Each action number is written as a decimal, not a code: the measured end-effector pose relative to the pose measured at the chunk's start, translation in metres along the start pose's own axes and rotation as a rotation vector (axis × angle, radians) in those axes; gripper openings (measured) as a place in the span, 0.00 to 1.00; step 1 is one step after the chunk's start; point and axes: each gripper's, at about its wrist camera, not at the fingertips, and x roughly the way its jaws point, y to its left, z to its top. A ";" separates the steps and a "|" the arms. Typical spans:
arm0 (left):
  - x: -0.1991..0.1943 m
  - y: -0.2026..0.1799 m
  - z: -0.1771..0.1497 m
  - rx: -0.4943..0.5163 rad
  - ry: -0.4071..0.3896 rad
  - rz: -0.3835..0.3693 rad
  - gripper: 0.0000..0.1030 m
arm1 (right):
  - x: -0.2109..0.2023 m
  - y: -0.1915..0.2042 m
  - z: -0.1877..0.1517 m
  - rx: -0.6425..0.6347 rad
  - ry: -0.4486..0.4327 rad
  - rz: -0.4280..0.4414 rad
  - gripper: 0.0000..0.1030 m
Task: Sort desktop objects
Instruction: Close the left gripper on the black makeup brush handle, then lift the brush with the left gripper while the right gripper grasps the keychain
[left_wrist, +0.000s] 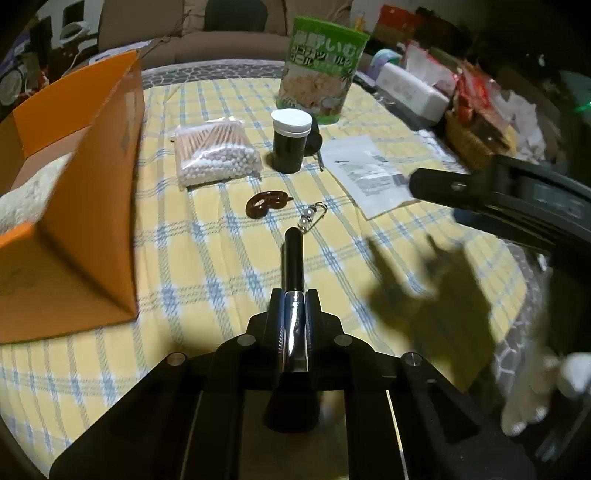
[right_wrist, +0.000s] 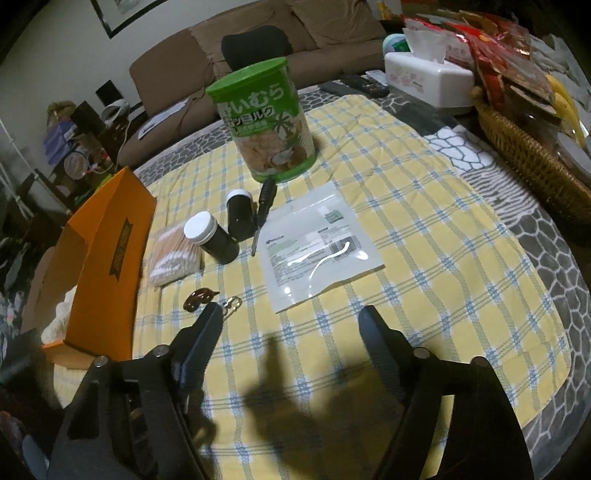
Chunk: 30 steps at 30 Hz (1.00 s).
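Pen-like black tube (left_wrist: 293, 258) with a chrome section sits clamped between the tips of my left gripper (left_wrist: 294, 295), its long axis running straight ahead along the fingers, the far end pointing toward the pearl clip (left_wrist: 312, 218) and the brown hair clip (left_wrist: 267, 203) on the checked cloth (left_wrist: 221, 258). The orange box (left_wrist: 92, 206) stands open to my left, near this hand, which I judge the likely drop point. From the right wrist, my right gripper (right_wrist: 291, 317) hangs with its fingers apart and nothing between them, above bare cloth; the white pouch (right_wrist: 317, 243) lies just ahead, and the two black jars (right_wrist: 218, 236), screwdriver (right_wrist: 260, 218) and cotton swabs (right_wrist: 173, 258) lie farther ahead and left, before the green can (right_wrist: 269, 129).
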 end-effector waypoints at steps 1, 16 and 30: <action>-0.004 0.002 -0.002 -0.003 0.000 -0.009 0.10 | 0.002 0.001 0.000 -0.001 0.004 0.003 0.74; -0.088 0.046 -0.027 0.042 -0.026 -0.108 0.10 | 0.054 0.069 -0.010 -0.403 0.043 -0.018 0.70; -0.108 0.070 -0.035 0.067 -0.046 -0.200 0.10 | 0.069 0.076 -0.009 -0.500 0.073 0.021 0.66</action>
